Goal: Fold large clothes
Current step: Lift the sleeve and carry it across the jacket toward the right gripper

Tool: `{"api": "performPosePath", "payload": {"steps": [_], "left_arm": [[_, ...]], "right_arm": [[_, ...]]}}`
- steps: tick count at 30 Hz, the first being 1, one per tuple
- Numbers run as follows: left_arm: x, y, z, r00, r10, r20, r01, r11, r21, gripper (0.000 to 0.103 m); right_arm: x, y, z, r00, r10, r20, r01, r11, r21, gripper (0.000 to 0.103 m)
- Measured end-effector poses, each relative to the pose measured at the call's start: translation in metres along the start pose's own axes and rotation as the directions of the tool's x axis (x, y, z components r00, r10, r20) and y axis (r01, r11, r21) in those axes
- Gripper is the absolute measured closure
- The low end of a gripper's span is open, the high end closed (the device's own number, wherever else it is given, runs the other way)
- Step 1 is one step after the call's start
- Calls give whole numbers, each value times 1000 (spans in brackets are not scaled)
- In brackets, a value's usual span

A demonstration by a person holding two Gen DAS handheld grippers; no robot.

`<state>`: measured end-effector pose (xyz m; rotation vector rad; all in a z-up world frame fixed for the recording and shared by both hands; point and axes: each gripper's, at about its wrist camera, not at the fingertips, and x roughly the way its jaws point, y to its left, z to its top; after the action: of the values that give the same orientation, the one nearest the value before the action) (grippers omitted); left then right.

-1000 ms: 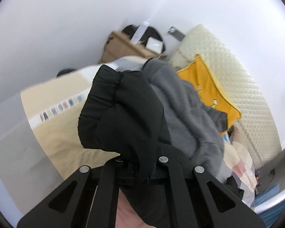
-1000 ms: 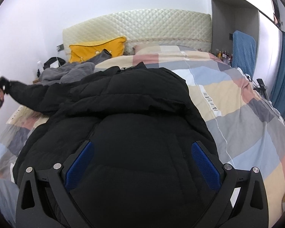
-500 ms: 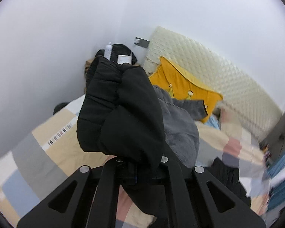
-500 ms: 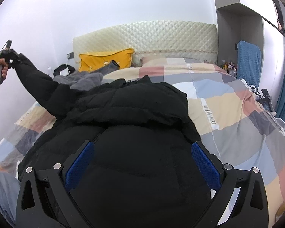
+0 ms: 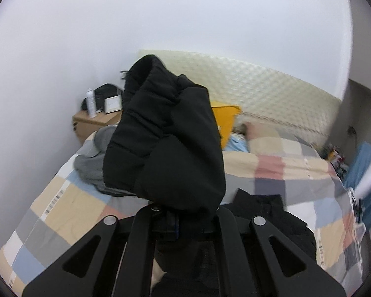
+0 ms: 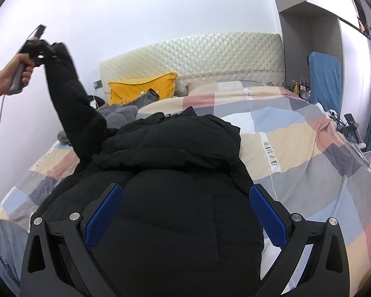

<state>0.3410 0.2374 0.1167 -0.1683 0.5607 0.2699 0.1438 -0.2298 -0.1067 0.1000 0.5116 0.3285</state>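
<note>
A black puffer jacket (image 6: 175,173) lies spread on the checkered quilt (image 6: 296,148) of a bed. My left gripper (image 5: 183,212) is shut on the cuff end of its sleeve (image 5: 165,143), which bunches up over the jaws and hides the fingertips. In the right wrist view that left gripper (image 6: 40,49) is held high at the left by a hand, and the sleeve (image 6: 69,94) hangs stretched from it down to the jacket's shoulder. My right gripper (image 6: 185,210) is open low over the jacket's body, blue pads (image 6: 104,212) wide apart.
A grey garment (image 6: 121,113) lies crumpled near a yellow pillow (image 6: 141,89) below the quilted headboard (image 6: 210,52). A wooden nightstand (image 5: 96,121) with a bottle stands at the bed's far left corner. A blue cloth (image 6: 325,79) hangs at the right. A jeans-clad leg (image 6: 2,247) shows bottom left.
The left gripper has risen and swung in over the bed with the sleeve, pulling it up taut. The right gripper has drifted slightly over the jacket body, still open.
</note>
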Motion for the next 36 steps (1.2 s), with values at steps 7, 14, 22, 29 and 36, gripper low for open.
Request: {"api": "performPosePath", "payload": {"steps": [7,14,22,29,36], "left_arm": [[6,-87,-25,994,-109,-16,110,988,103,98],[15,-165,-51,980,-185,-71,196,959,205,98],[32,-241,-101,959,-250,-130,279,910,308,97],[46,-289,-158,940,-308,-146,341,871,353,96],[70,-323,-206,925,-329,-192,380,836,396,96]], "right_arm": [[-13,-18,4,999,23,40,-24,999,25,0],[-15,-37,2,999,9,48,-12,998,67,0],[-12,-58,0,999,0,45,-6,991,137,0],[-11,-66,-3,999,-10,46,2,983,186,0],[-10,-79,-5,998,-6,60,-9,971,238,0]]}}
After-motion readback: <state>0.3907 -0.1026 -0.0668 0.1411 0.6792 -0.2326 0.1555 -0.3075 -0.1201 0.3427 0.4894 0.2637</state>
